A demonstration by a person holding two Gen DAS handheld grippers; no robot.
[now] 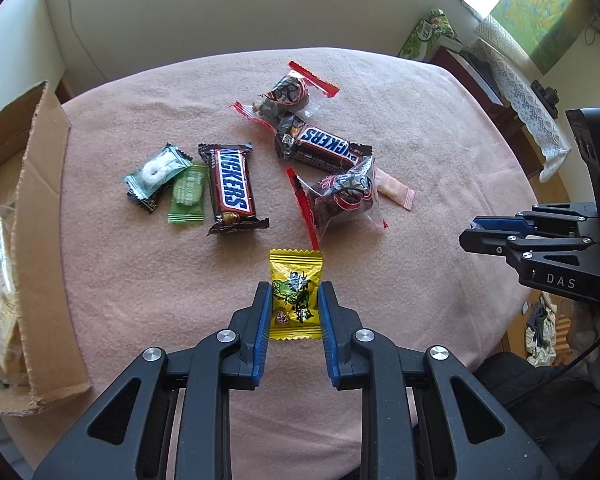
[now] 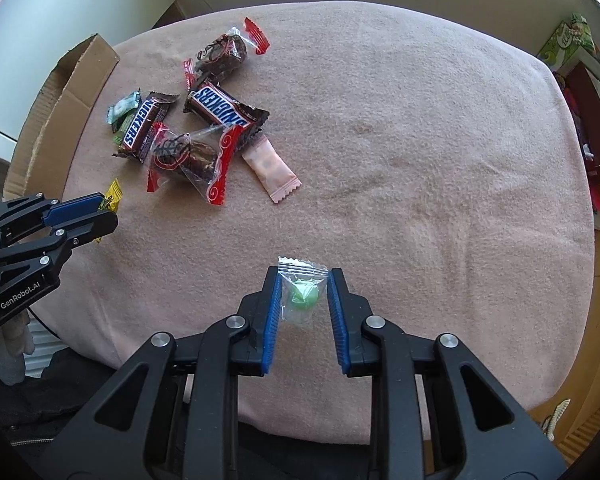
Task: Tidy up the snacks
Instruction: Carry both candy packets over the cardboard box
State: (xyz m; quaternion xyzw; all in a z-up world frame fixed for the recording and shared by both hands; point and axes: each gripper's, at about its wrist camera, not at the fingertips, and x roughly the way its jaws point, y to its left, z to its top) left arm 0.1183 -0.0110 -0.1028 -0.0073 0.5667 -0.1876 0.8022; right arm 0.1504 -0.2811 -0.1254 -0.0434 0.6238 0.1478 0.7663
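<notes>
My left gripper is shut on a yellow candy packet, held just above the pink cloth. In the right wrist view, my right gripper is shut on a clear wrapper with a green sweet inside. The other snacks lie in a loose group on the cloth: two Snickers bars, two clear red-edged packets of dark cake, a teal mint, a green packet and a pink sachet. Each gripper shows at the edge of the other's view.
An open cardboard box stands at the table's left edge with bagged items inside. The pink cloth covers the whole table, and its right half holds no snacks. Shelves and clutter stand beyond the far right corner.
</notes>
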